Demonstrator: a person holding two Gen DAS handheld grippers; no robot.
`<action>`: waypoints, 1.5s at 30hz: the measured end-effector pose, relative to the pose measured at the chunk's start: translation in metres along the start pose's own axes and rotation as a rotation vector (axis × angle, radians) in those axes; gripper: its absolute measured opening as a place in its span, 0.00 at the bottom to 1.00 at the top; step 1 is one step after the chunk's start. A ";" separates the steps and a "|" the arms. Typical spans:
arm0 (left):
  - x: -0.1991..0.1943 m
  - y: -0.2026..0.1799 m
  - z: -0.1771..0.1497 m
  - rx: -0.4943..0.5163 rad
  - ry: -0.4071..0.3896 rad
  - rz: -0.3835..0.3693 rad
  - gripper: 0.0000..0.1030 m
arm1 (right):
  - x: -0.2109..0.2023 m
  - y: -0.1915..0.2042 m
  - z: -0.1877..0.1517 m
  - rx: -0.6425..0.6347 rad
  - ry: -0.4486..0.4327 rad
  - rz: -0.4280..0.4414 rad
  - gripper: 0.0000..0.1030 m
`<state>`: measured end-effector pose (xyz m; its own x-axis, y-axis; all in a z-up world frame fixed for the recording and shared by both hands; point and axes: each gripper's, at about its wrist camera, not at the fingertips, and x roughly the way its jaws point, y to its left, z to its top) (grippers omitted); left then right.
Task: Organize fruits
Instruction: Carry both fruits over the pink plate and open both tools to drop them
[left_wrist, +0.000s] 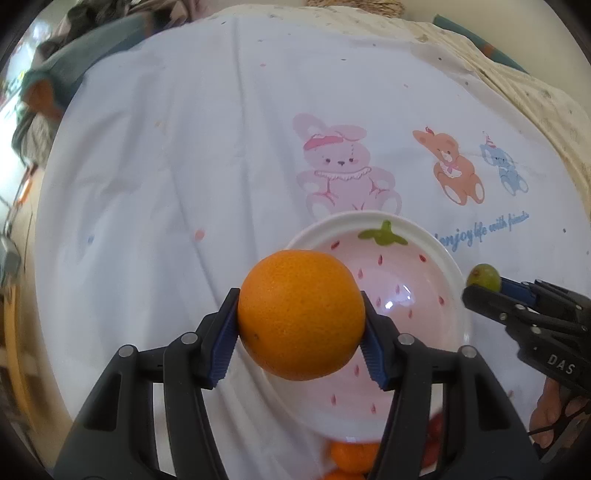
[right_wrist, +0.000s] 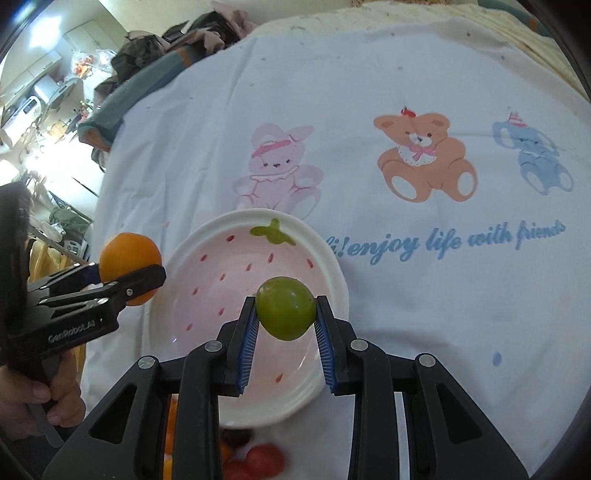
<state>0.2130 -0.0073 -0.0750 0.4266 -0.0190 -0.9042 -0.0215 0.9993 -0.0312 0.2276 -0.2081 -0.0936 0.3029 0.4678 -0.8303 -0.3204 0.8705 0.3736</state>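
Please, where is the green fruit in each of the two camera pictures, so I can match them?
Left wrist view: the green fruit is small at the right edge, held in the right gripper, beside the bowl rim.
Right wrist view: the green fruit is low in the centre, over the bowl.
Shared landmark: the strawberry-pattern bowl.

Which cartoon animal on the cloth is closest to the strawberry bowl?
The pink bunny: it sits just behind the bowl rim. The brown bear and blue elephant are farther right.
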 end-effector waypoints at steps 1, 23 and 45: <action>0.003 -0.001 0.002 0.005 -0.001 0.003 0.53 | 0.006 -0.001 0.002 0.000 0.008 -0.001 0.31; 0.045 -0.013 0.016 0.035 0.009 -0.005 0.55 | 0.059 0.007 0.007 -0.089 0.087 -0.040 0.31; -0.008 0.009 0.016 -0.019 -0.068 0.005 0.87 | 0.003 0.001 0.009 -0.066 -0.018 -0.014 0.76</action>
<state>0.2241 0.0023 -0.0615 0.4867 -0.0108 -0.8735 -0.0408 0.9986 -0.0350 0.2363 -0.2039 -0.0920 0.3235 0.4591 -0.8274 -0.3747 0.8651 0.3335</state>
